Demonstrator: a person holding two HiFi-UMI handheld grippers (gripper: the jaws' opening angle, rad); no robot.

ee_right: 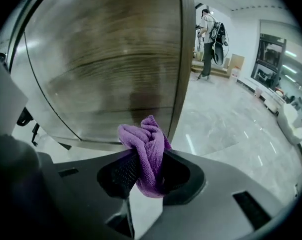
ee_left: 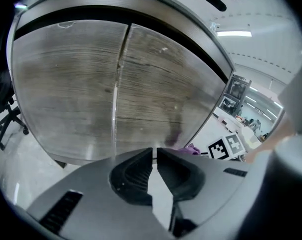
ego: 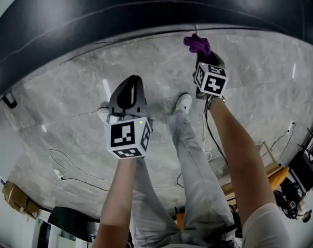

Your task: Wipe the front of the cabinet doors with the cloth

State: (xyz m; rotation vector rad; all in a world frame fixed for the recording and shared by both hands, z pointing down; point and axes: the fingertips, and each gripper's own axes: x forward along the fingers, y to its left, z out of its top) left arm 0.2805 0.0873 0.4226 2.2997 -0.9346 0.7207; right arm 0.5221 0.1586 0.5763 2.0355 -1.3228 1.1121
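Now your right gripper clamps the bunched purple cloth between its jaws, close up to a wood-grain cabinet door near that door's right edge, though contact cannot be made out. Your left gripper sits farther back from the cabinet, its jaws drawn to a narrow slit on nothing, facing the seam between two doors. Beneath both, your legs stand on the marble floor.

Wooden cabinet doors ahead, left gripper fingers together, purple cloth at right
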